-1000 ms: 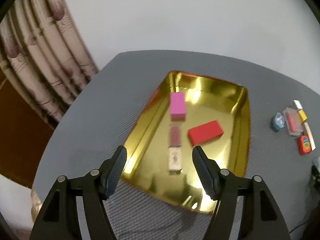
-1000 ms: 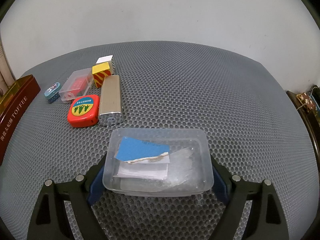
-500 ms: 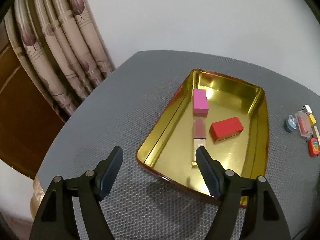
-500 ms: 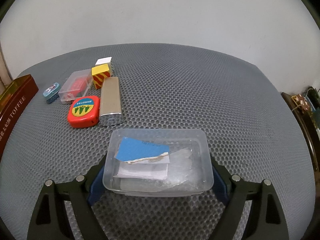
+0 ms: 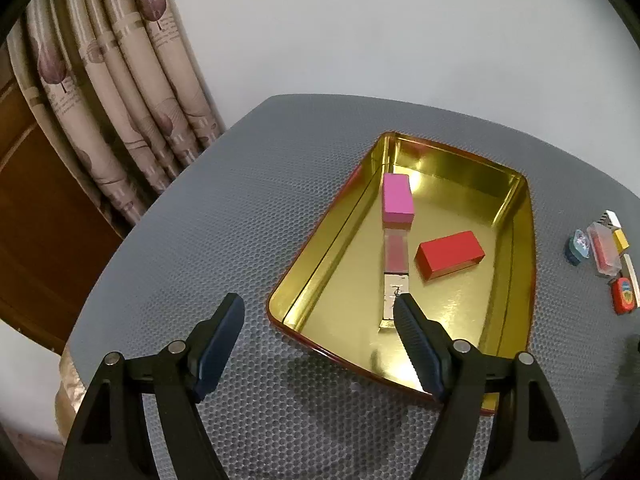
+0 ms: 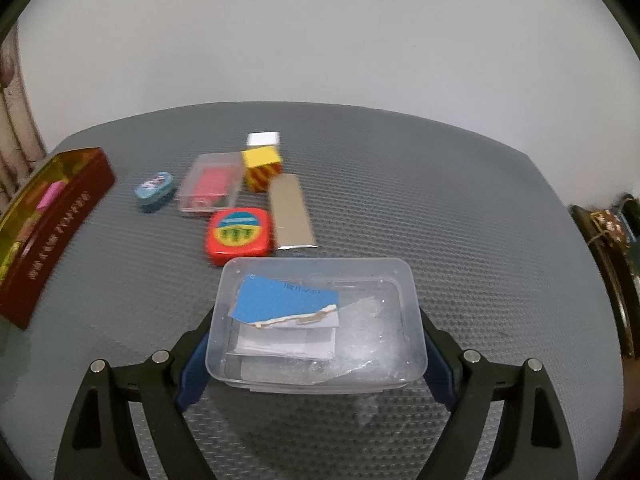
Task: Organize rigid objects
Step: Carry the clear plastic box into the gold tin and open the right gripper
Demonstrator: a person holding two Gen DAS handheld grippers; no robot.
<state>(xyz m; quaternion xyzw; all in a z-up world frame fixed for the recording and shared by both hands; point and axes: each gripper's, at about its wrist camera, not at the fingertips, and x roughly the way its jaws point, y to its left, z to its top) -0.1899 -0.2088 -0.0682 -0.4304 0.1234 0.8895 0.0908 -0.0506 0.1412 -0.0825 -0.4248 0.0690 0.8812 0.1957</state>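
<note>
My right gripper (image 6: 316, 364) is shut on a clear plastic box (image 6: 316, 320) with blue and white paper inside, held above the grey mesh table. Ahead of it lie a red tape measure (image 6: 239, 235), a silver bar (image 6: 291, 211), a yellow-red striped block (image 6: 262, 168), a white block (image 6: 263, 138), a clear case with red contents (image 6: 211, 188) and a small blue tin (image 6: 154, 186). My left gripper (image 5: 320, 332) is open and empty, just before the near left corner of the gold tin tray (image 5: 516, 280). The tray holds a pink block (image 5: 396, 199), a red block (image 5: 450, 254) and a slim tube (image 5: 396, 280).
The tray's red outer wall (image 6: 52, 232) shows at the left of the right wrist view. Curtains (image 5: 120, 100) hang past the table's far left edge. The small items also show in the left wrist view (image 5: 604, 248), right of the tray. Dark furniture (image 6: 612, 264) stands at the right.
My left gripper has pulled back and to the left, off the tray. My right gripper has lifted and swung left with the clear box, bringing the tray further into view.
</note>
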